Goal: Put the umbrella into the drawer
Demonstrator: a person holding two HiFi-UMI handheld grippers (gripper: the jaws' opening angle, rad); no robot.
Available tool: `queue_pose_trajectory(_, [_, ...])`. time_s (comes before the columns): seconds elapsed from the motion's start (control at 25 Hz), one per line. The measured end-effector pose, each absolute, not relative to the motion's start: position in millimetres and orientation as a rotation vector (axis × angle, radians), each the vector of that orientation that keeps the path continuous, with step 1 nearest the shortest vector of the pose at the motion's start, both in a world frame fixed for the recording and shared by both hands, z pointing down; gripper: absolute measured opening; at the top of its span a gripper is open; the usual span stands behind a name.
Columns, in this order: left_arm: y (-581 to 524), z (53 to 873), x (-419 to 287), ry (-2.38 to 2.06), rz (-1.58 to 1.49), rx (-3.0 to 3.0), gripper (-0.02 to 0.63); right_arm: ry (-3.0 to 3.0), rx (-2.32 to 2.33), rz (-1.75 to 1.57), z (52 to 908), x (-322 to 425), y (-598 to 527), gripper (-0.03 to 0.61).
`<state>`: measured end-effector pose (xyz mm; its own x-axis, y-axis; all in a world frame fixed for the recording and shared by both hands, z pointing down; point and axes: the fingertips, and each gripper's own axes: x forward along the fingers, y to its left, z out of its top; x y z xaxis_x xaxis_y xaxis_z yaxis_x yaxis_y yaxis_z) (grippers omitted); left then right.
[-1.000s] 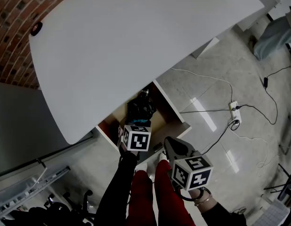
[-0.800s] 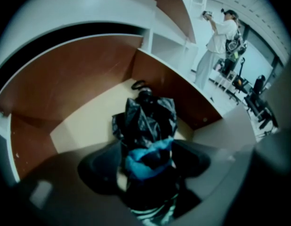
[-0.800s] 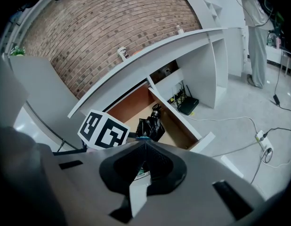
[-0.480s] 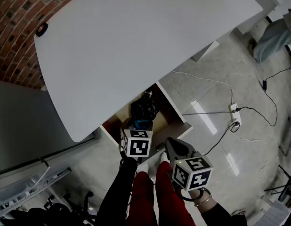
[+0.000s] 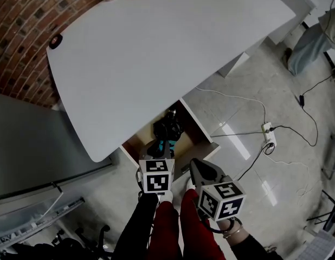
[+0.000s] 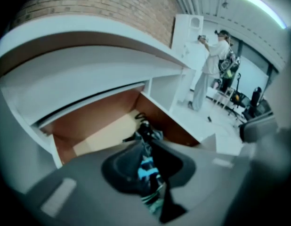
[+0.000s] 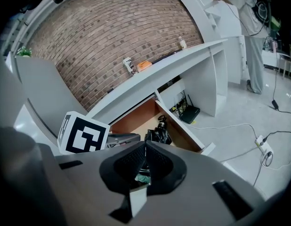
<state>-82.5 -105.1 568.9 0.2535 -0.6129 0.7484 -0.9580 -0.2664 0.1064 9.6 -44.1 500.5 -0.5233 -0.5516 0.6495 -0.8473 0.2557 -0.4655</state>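
Starting nearest the lens, the left gripper [image 6: 148, 144] has its jaws closing on nothing. Only a thin slit is left between them, and the umbrella shows through it from farther off, not pinched between the pads. The right gripper [image 7: 145, 148] has its jaws pressed together and empty.

Just beyond both tips, at the middle of the head view, the drawer [image 5: 192, 128] stands pulled out from under the white desk [image 5: 173, 47]. The folded black umbrella [image 5: 168, 129] lies inside it on the pale wooden bottom, its strap loop at the far end.

The main step therefore looks done: the umbrella is in the drawer and neither gripper holds it. At most, what seems left is pushing the drawer shut, though the task sentence does not ask for that.

It is hard to tell whether the umbrella lies wholly below the drawer's rim. Its near end is covered by the left gripper in the head view and by the jaws in the left gripper view. The drawer's back is tucked under the desk top. A teal patch in the left slit is too blurred to name.
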Motion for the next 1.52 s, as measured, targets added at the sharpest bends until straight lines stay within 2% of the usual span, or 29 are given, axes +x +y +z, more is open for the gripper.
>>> queue_pose_trajectory(0.16, [-102.0,543.8,-87.2,-1.465,0.741,1.986,0.006,-2.212,1.299,1.137,482.4,7.2,-42.6,0.011])
queue_pose_trajectory(0.8, [-76.1,435.5,-96.0,-1.485,0.532,2.133,0.003,-2.354,1.386,1.042,404.6,5.9,-36.3,0.011])
queue_pose_trajectory(1.52, [-30.8,353.5,-120.0,-1.531,0.388,2.217,0.003,-2.464,1.488,0.941,341.2,20.0,-8.7,0.011])
